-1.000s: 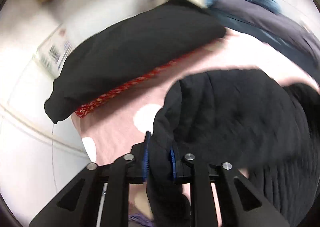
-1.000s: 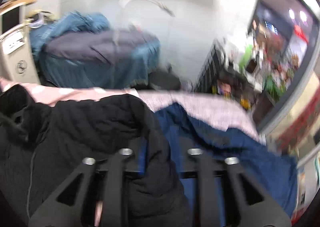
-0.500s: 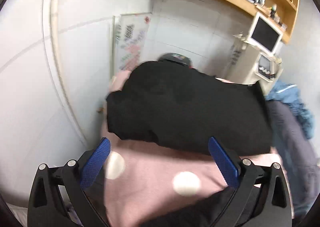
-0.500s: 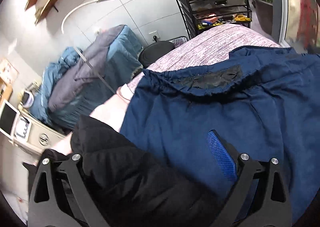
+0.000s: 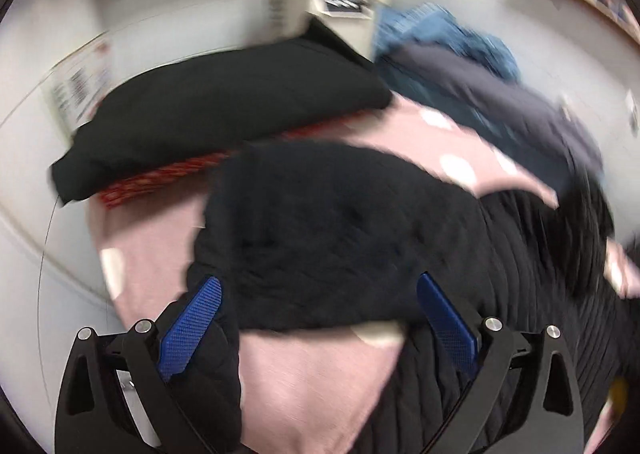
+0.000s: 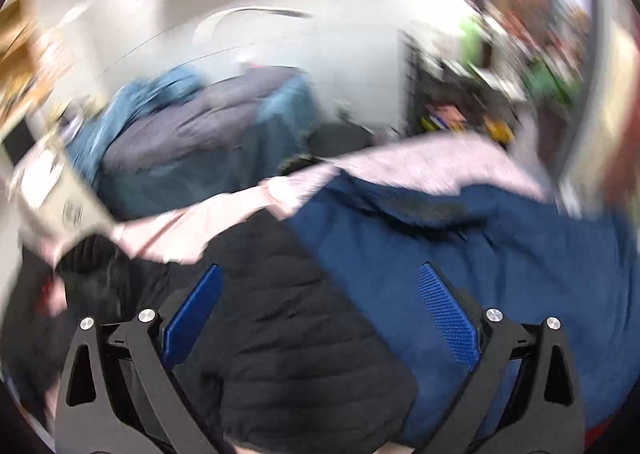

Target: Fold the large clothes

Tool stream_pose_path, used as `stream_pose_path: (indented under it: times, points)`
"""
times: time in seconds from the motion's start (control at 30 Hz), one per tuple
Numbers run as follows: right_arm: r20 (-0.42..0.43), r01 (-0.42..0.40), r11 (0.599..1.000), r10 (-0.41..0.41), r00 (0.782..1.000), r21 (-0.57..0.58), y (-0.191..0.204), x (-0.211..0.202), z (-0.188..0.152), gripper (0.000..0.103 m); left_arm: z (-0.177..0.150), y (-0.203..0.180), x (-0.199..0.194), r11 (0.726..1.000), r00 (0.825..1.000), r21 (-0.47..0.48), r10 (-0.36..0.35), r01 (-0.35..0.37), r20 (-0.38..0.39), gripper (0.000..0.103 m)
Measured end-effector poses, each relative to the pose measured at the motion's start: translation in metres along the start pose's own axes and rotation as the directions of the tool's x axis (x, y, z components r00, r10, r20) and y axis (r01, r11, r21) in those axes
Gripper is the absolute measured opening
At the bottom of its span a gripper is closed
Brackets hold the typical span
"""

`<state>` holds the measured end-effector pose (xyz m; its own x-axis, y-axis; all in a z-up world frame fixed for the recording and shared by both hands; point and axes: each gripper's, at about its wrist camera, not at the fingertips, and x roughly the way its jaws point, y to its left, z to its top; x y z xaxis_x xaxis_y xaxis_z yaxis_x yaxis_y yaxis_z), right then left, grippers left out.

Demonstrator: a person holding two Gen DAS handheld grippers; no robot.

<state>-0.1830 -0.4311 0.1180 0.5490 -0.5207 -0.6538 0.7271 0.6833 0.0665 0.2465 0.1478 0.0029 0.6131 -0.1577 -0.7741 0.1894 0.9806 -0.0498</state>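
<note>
Black quilted jacket [image 5: 340,238], one, two claws, left claw [image 5: 320,318], right claw [image 6: 320,318], both spread

A black quilted jacket [image 5: 340,238] lies bunched on the pink dotted bedspread [image 5: 320,382], part of it folded back over itself. In the right wrist view its edge touches a navy blue garment [image 6: 480,254] spread flat beside it.

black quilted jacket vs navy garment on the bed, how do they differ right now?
Colour: the black jacket is black; the navy garment is dark blue.
Surface: the jacket is quilted in stitched rows; the navy one looks smooth, though the frame is blurred.
Position: in the right wrist view the jacket lies between the open right gripper jaws, the navy one off to the right, beside it.
Shared: both rest on the pink cover, ungripped.
</note>
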Motion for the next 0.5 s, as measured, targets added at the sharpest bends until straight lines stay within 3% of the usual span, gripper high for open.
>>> stream_pose_path:
  times: [0.1,0.17,0.23,0.37,0.5]
  points:
    - [-0.04,-0.097,0.974,0.091,0.995,-0.205,0.064,0.021,-0.008,0.097,-0.014,-0.043,0.009,0.99,0.997,0.121,-0.07,0.073,-0.028,0.097]
    - [-0.08,-0.158,0.932,0.139,0.987,-0.325,0.113,0.04,-0.017,0.097,-0.026,-0.063,0.012,0.979,0.996,0.18,-0.089,0.093,-0.031,0.097]
    - [-0.133,-0.219,0.902,0.182,0.974,-0.373,0.151,0.062,-0.026,0.097,-0.037,-0.084,0.014,0.963,0.995,0.249,-0.093,0.099,-0.032,0.097]
    - [-0.289,-0.381,0.89,0.307,0.907,-0.251,0.21,0.12,-0.038,0.097,-0.058,-0.108,0.022,0.942,0.993,0.315,-0.095,0.112,-0.068,0.097]
    - [-0.36,-0.421,0.907,0.39,0.847,-0.008,0.238,0.185,-0.033,0.095,-0.081,-0.1,0.019,0.949,0.99,0.285,-0.115,0.133,-0.079,0.097]
